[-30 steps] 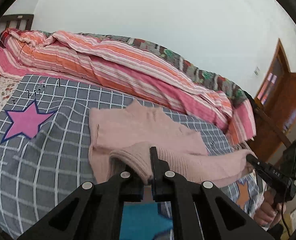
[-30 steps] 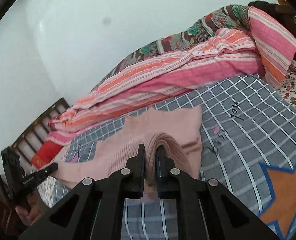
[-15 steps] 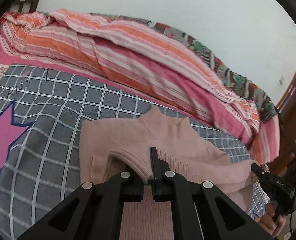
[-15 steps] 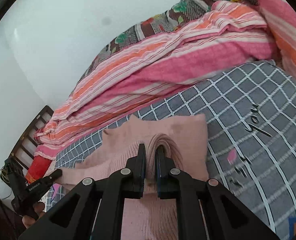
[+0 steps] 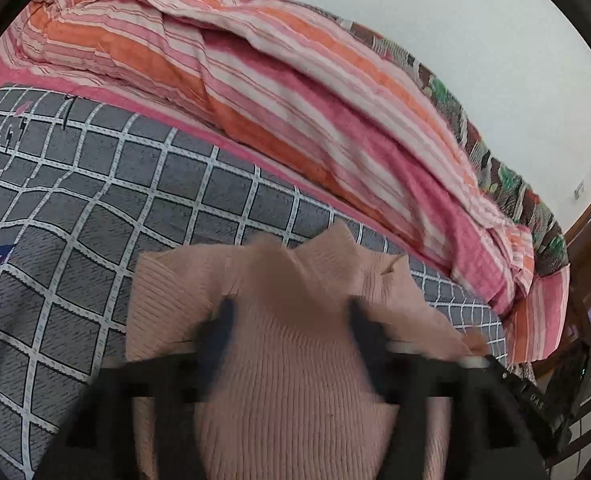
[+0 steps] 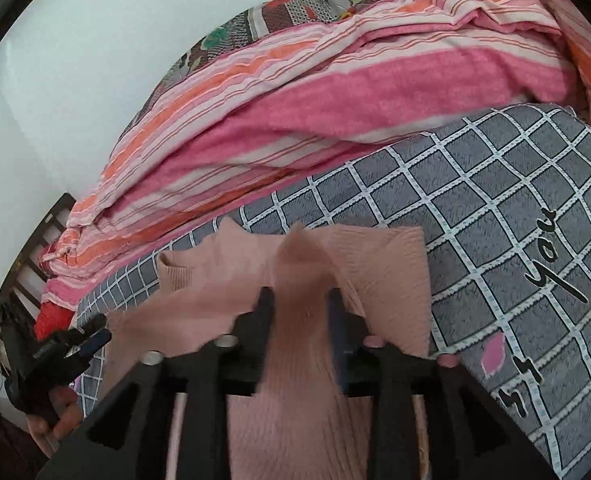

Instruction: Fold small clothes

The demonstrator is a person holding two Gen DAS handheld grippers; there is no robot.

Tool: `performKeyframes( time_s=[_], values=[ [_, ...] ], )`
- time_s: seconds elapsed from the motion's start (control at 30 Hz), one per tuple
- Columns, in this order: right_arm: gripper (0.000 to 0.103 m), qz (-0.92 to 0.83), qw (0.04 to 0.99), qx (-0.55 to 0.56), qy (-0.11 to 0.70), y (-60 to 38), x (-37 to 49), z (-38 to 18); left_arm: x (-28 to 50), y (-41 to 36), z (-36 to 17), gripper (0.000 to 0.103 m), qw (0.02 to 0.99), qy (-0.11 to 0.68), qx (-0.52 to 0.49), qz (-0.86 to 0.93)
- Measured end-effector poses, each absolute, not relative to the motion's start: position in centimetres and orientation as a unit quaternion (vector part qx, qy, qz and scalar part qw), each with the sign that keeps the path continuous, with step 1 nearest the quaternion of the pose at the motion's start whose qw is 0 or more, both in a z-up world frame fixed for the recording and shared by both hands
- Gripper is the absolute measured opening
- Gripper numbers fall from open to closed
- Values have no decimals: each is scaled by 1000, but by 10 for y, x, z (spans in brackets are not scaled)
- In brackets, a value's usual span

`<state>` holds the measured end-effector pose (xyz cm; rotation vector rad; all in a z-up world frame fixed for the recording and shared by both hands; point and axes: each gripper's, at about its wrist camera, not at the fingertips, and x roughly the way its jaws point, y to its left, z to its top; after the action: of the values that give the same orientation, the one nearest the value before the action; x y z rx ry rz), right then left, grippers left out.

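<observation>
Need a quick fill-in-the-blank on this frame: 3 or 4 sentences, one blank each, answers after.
1. The garment being folded is a ribbed sweater of ____ colour.
2. It lies on a grey blanket patterned with a white ____.
3. Behind the sweater is a heap of pink and orange ____ bedding.
4. The left tongs and the right tongs both stand ____, their jaws having just been opening, sweater fabric between them.

Answers: pink; grid; striped; open

Pink ribbed sweater point(image 5: 295, 360) folded on bed
</observation>
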<state>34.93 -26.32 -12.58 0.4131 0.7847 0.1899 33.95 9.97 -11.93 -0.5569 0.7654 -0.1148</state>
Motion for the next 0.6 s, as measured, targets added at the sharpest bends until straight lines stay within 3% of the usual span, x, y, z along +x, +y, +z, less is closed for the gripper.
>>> performKeyframes(
  time_s=[0.4,0.6],
  values=[
    [43,128,899,136,395,-274,265,-115,270,97,-119,64,903,382,-181,-70],
    [52,134,895,120,408,-281,217,-120,213,103,-124,68,901,382,-185,-88]
  ],
)
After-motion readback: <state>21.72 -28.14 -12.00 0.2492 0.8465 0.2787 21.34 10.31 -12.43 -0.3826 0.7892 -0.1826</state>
